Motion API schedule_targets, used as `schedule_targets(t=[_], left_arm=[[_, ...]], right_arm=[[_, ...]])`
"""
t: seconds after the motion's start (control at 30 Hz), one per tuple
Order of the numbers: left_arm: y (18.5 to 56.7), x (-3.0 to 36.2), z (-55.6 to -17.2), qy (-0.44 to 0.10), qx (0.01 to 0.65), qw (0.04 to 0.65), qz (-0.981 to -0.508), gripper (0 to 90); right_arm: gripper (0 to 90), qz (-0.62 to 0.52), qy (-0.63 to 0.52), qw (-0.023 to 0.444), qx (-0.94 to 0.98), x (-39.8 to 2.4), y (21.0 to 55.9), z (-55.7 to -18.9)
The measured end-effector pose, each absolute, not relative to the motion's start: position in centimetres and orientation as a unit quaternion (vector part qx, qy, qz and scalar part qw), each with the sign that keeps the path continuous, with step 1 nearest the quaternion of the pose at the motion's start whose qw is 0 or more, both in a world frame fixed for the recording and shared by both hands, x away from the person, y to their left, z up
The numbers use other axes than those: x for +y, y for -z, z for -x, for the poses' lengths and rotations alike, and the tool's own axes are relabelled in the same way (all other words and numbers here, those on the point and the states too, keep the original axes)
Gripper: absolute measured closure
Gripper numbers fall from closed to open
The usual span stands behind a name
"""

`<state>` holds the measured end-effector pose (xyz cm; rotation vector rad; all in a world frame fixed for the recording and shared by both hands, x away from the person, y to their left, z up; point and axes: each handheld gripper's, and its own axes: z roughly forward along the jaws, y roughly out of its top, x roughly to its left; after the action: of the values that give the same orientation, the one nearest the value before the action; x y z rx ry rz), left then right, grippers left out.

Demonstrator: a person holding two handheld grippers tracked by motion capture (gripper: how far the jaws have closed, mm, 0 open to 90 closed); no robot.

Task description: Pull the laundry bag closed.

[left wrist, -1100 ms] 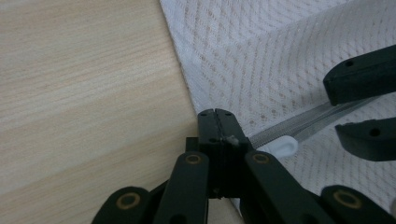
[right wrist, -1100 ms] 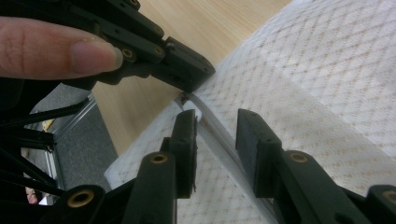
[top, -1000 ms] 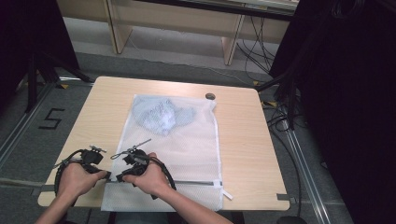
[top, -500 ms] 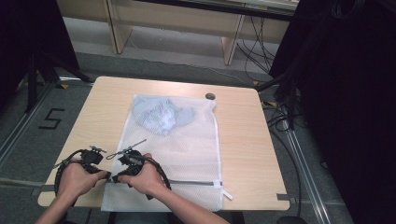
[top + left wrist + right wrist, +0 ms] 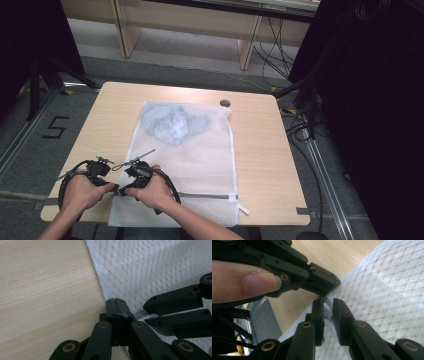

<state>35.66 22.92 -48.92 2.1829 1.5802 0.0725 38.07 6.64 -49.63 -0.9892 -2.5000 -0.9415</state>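
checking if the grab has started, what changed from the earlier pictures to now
The right gripper has just been closing its fingers around the small zipper pull at the near left corner of the mesh laundry bag; a gap still shows. The left gripper stayed shut on the bag's edge, in place. The bag and the blue garment inside lie as before.

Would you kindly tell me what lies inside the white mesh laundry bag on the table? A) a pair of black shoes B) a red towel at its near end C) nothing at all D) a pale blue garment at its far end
D: a crumpled pale blue garment shows through the mesh laundry bag at its far end, away from the person.
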Motion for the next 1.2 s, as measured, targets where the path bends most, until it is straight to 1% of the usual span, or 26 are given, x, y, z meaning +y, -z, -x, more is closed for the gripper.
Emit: schedule_targets(t=[0.03,0.07,0.1,0.17,0.23,0.33,0.37,0.4,0.5,0.77,0.8,0.83,0.87,0.9,0.93,0.97,1.0,1.2], left_arm=[[48.9,22.9,-35.7,-0.026,0.572,0.221,-0.790,89.4],[48.9,22.9,-35.7,-0.026,0.572,0.219,-0.790,89.4],[49.0,22.7,-35.6,-0.031,0.573,0.225,-0.787,89.4],[49.0,22.7,-35.6,-0.031,0.568,0.222,-0.792,89.4],[49.0,22.6,-35.5,-0.035,0.562,0.218,-0.797,89.4],[49.0,22.1,-35.4,-0.044,0.553,0.215,-0.804,89.4],[49.1,21.8,-35.3,-0.056,0.552,0.218,-0.803,89.4],[48.8,22.3,-35.6,-0.056,0.515,0.195,-0.833,89.4],[48.7,22.5,-35.7,-0.057,0.505,0.191,-0.840,89.6],[48.7,22.5,-35.7,-0.054,0.508,0.193,-0.838,89.6],[48.8,22.5,-35.6,-0.053,0.510,0.196,-0.836,89.7],[48.8,22.3,-35.5,-0.051,0.528,0.204,-0.823,89.7],[49.0,22.2,-35.5,-0.061,0.531,0.215,-0.817,89.7],[49.0,22.1,-35.4,-0.055,0.539,0.213,-0.813,89.6],[49.0,22.1,-35.4,-0.055,0.539,0.213,-0.813,89.6],[49.0,22.4,-35.6,-0.057,0.520,0.209,-0.826,89.6],[49.0,22.2,-35.4,-0.051,0.535,0.213,-0.816,89.7],[49.0,22.2,-35.4,-0.047,0.541,0.213,-0.812,89.6]], right_arm=[[83.0,0.338,0.326,0.145,-0.871,6.7,49.7,-38.1],[83.0,0.331,0.327,0.142,-0.874,6.6,49.8,-38.2],[85.6,0.341,0.320,0.149,-0.871,6.7,49.7,-38.1],[86.1,0.344,0.319,0.143,-0.871,6.7,49.6,-38.1],[86.5,0.344,0.319,0.149,-0.870,6.7,49.6,-38.1],[86.8,0.350,0.311,0.145,-0.872,6.7,49.5,-38.0],[86.8,0.353,0.310,0.146,-0.871,6.7,49.5,-38.0],[86.8,0.358,0.309,0.149,-0.868,6.7,49.5,-38.0],[86.9,0.362,0.305,0.149,-0.868,6.5,49.6,-38.1],[87.0,0.368,0.302,0.144,-0.868,6.3,49.4,-38.1],[87.0,0.363,0.304,0.140,-0.870,6.2,49.4,-38.2],[87.0,0.363,0.302,0.136,-0.871,6.2,49.4,-38.2],[87.0,0.363,0.297,0.134,-0.873,6.0,49.4,-38.2],[87.0,0.363,0.297,0.134,-0.873,6.0,49.4,-38.2],[87.0,0.363,0.297,0.134,-0.873,6.0,49.4,-38.2],[87.0,0.369,0.302,0.144,-0.867,6.0,49.3,-38.1],[87.0,0.365,0.302,0.141,-0.869,5.8,49.3,-38.1],[87.0,0.362,0.299,0.133,-0.873,5.5,49.2,-38.1]])
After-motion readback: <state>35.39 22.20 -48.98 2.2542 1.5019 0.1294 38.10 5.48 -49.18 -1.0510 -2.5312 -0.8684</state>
